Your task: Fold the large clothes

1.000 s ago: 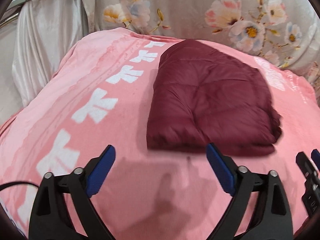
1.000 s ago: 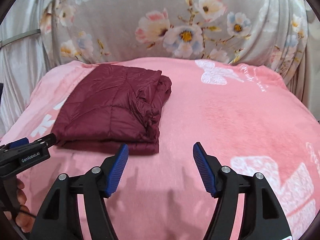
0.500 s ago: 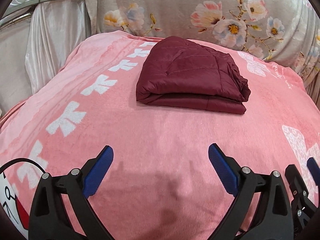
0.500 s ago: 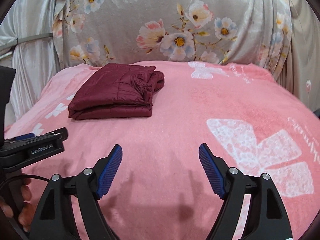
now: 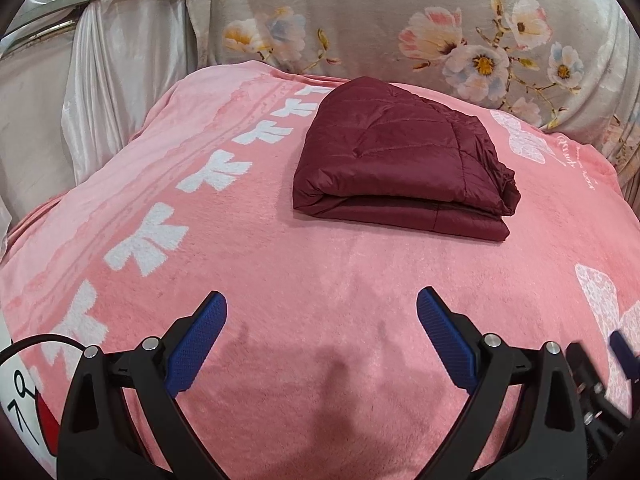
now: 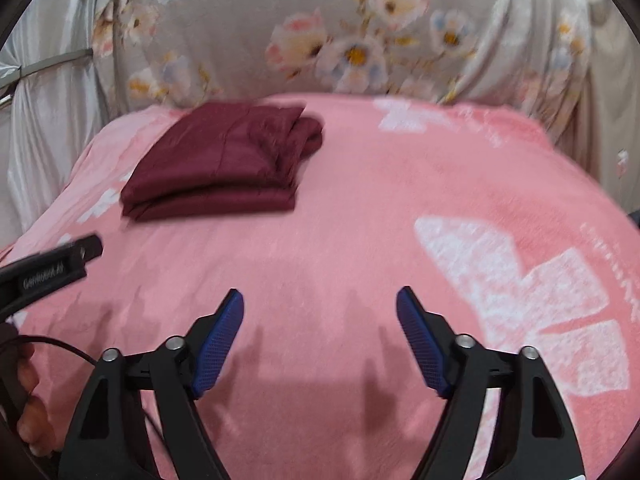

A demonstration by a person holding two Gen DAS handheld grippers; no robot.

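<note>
A dark red quilted jacket [image 5: 400, 160] lies folded in a compact stack on the pink blanket [image 5: 280, 280]; it also shows in the right wrist view [image 6: 220, 164], at the far left. My left gripper [image 5: 322, 304] is open and empty, well in front of the jacket. My right gripper [image 6: 320, 300] is open and empty, in front and to the right of the jacket. Neither touches the jacket.
The pink blanket has white bow prints [image 5: 148, 244] along its left side and large white prints [image 6: 520, 280] on the right. A floral grey cloth [image 5: 440, 20] hangs behind. A white curtain [image 5: 80, 80] stands at the left. The other gripper's tip [image 6: 52, 268] shows at left.
Both grippers have pulled back from the folded jacket, which now lies farther away. Both stay open. The jacket has not moved.
</note>
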